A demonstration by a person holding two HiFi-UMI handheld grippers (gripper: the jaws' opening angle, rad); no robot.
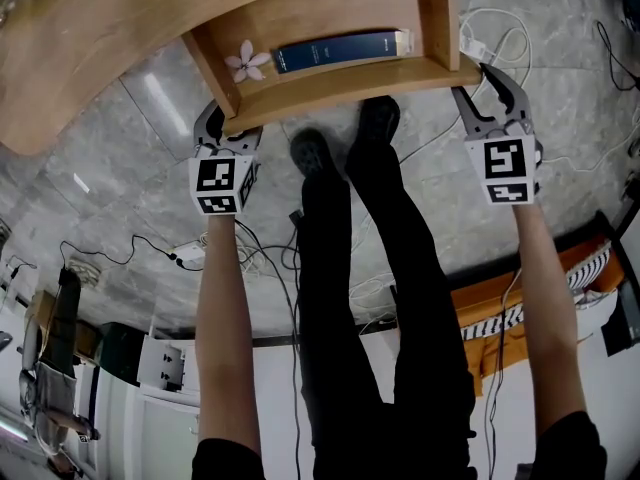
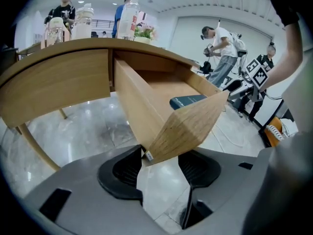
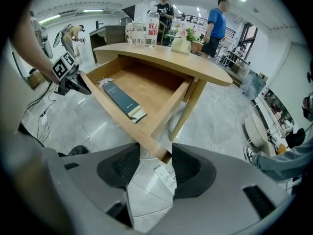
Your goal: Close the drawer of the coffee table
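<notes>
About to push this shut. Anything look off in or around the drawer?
Nothing damaged or spilled. The light wooden drawer holds a dark blue book lying flat and a pale pink flower. Only oddity: a white power strip loose on the grey tiled floor by its front corner.

Black trousers (image 1: 400, 298), shoes (image 1: 378, 118), sleeves (image 1: 228, 460) apparently; grey left gripper (image 1: 230, 133), right gripper (image 1: 490, 98).

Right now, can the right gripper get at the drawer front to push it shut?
Probably yes. The right gripper is open, with a corner of the drawer front already between its jaws, and nothing appears to block it.
</notes>
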